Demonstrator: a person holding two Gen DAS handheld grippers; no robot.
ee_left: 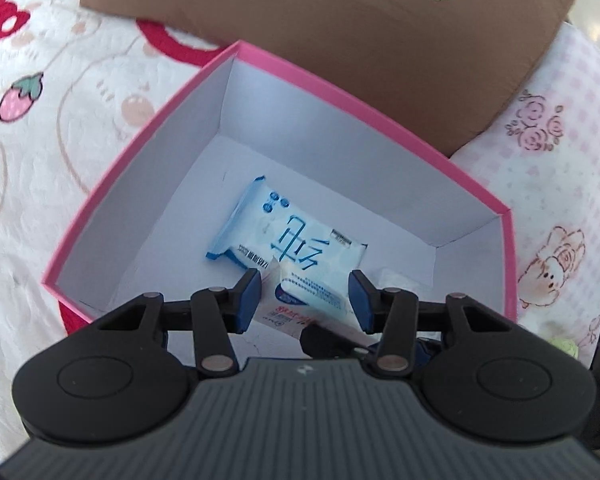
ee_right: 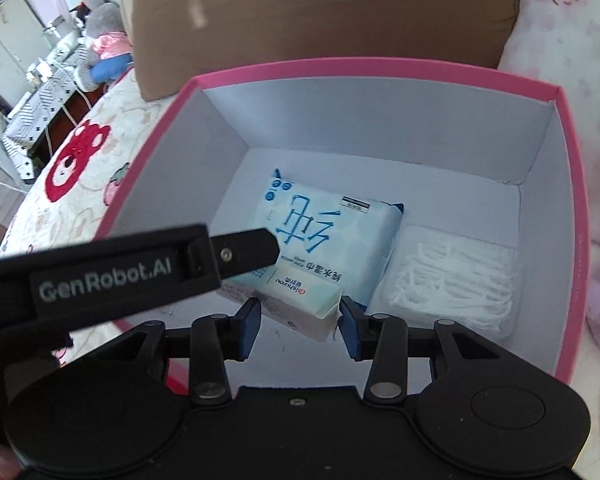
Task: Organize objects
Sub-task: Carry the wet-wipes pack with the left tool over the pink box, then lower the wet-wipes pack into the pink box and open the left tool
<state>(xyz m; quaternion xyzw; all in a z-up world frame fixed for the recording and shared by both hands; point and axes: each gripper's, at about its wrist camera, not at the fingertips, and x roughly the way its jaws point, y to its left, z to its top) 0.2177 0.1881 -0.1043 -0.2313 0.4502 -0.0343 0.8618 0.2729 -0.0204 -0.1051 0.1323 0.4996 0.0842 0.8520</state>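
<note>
A pink box (ee_left: 340, 92) with a white inside stands open on the bed; it also shows in the right wrist view (ee_right: 380, 65). A blue-and-white wet wipes pack (ee_left: 284, 232) lies on its floor, also in the right wrist view (ee_right: 328, 224). A small white tissue pack (ee_left: 312, 296) lies partly on the wipes pack, also in the right wrist view (ee_right: 300, 300). A white packet of cotton swabs (ee_right: 452, 272) lies to the right. My left gripper (ee_left: 306, 296) is open around the tissue pack. My right gripper (ee_right: 300, 316) is open with the tissue pack between its fingers. The left gripper's finger (ee_right: 244, 248) crosses the right view.
A brown cardboard lid (ee_left: 360, 32) lies behind the box, also in the right wrist view (ee_right: 320, 8). The bedspread (ee_left: 60, 120) has strawberry and bear prints. A grey plush toy (ee_right: 104, 36) and furniture stand beyond the bed's far left edge.
</note>
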